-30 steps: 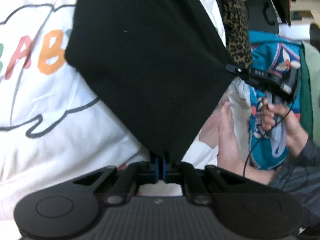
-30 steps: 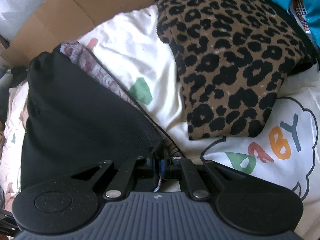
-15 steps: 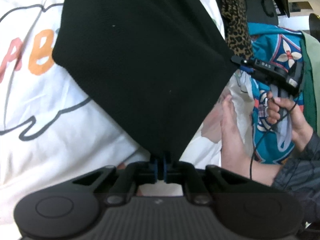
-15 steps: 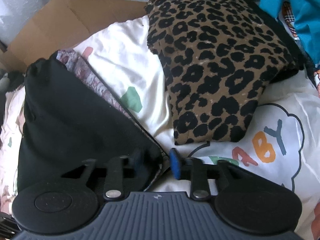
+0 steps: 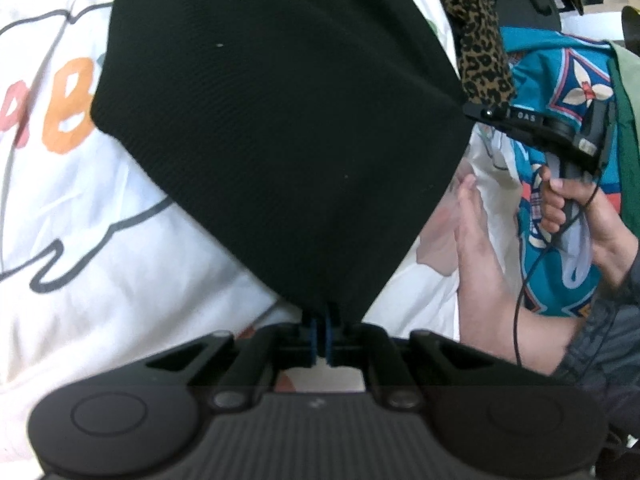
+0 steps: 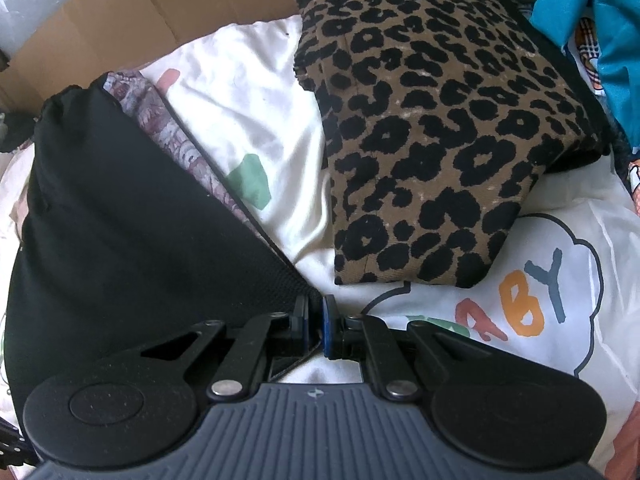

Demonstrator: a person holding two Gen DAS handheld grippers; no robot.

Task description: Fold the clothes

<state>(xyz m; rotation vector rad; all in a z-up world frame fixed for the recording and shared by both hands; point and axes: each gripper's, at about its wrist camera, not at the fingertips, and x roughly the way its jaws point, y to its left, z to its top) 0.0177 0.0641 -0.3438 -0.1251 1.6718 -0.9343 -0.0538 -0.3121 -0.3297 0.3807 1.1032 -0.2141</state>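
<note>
A black garment (image 5: 280, 140) hangs stretched between both grippers over the white bedding. My left gripper (image 5: 320, 334) pinches its near corner; the jaws are opening slightly, with the cloth still between the pads. In the left wrist view, the right gripper (image 5: 472, 110) holds the far right corner, and a hand (image 5: 568, 208) grips its handle. In the right wrist view, my right gripper (image 6: 315, 328) stands nearly shut on the black garment's (image 6: 140, 220) edge, whose purple patterned lining (image 6: 168, 136) shows.
A folded leopard-print garment (image 6: 432, 140) lies on the white sheet (image 6: 520, 300) printed with "BABY". A cardboard box (image 6: 140, 12) stands behind. Teal patterned cloth (image 5: 560, 80) is heaped at the right, next to the person's bare limb (image 5: 476, 248).
Half a second ago the right gripper's jaws stood apart beside the garment's corner; now they are closed on it again. The left gripper kept its hold, and the garment shifted slightly.
</note>
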